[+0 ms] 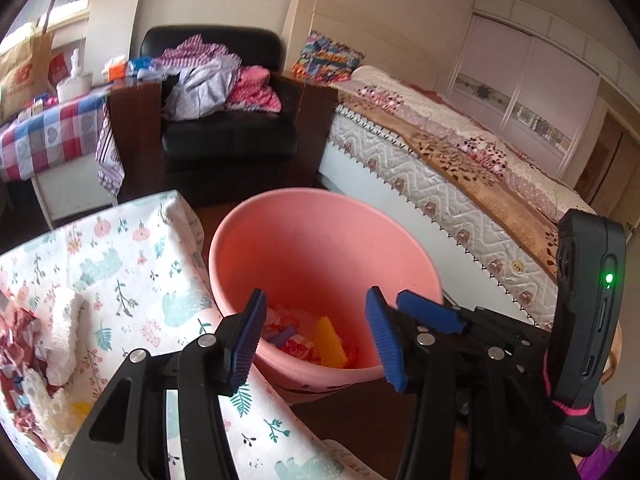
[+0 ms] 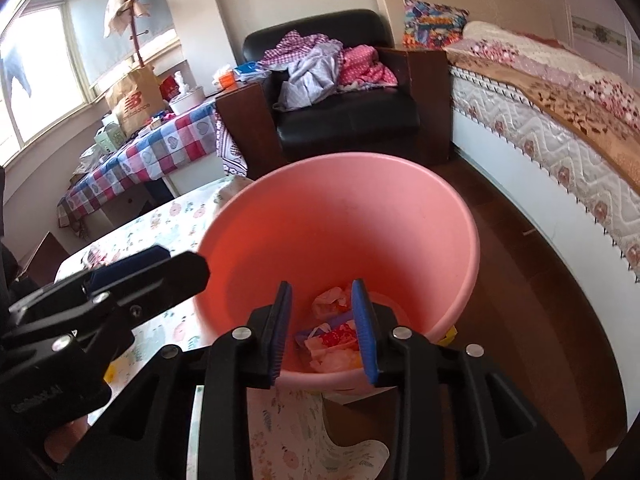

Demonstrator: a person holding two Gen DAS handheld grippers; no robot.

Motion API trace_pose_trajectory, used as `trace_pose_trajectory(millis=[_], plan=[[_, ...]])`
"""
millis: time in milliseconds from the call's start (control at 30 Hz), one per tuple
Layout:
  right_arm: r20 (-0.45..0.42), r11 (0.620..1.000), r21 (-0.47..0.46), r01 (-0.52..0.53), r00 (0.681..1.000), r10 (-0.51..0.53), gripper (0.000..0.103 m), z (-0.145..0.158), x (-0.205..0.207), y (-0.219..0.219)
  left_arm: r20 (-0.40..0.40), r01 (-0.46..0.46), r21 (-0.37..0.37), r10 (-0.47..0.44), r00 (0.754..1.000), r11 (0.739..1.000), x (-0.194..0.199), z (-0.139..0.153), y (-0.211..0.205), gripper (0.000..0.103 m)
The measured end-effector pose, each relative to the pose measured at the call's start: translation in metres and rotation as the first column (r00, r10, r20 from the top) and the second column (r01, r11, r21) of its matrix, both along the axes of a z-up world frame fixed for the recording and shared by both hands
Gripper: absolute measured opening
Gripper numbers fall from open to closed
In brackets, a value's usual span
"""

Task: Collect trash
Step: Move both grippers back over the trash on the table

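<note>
Inside pink bin [image 2: 400, 216]: crumpled wrappers [image 2: 336, 336]

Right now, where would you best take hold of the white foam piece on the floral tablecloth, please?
Probably across the narrow middle of the white foam piece, coming from above: it lies flat and elongated, and torn red wrapper scraps crowd its left side.

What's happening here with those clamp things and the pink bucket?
A person is clearing trash with a handheld gripper in each hand. Both the left gripper and right gripper hover over the pink bucket, jaws open and empty. Scraps already lie inside; more paper scraps wait on the floral-cloth table.
</note>
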State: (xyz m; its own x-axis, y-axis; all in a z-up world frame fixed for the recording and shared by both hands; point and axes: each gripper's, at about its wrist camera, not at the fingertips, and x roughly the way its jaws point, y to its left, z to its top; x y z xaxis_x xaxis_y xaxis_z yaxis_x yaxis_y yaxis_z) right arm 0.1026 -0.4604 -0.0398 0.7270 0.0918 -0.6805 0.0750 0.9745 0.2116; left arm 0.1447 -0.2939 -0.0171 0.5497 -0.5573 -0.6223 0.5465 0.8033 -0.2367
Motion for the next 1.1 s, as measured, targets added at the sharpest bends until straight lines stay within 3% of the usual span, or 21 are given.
trace_pose_trajectory(millis=[300,600,800,1100], plan=[[0.067,0.999,-0.026,-0.039,0.997,0.040,0.032,0.027,-0.018,0.025,0.126,0.007,-0.018,-0.004,0.992,1.000,-0.032,0.036,0.022,0.051],[0.093,0.996,-0.032,-0.088,0.992,0.090,0.032,0.042,-0.031,0.053,0.178,-0.031,-0.066,0.042,0.983,0.997,-0.052,0.060,0.079,0.051],[0.091,0.989,-0.029,-0.147,0.985,0.149,0.032,0.045,-0.039,0.076,0.161,-0.092,-0.084,0.105,0.981,0.992,-0.061,0.056,0.125,0.051],[0.041,0.958,-0.028,-0.284,0.958,0.285,0.032,0.029,-0.043,0.129,0.128,-0.223,-0.040,0.226,0.966,0.974,-0.080,0.029,0.202,0.051]])
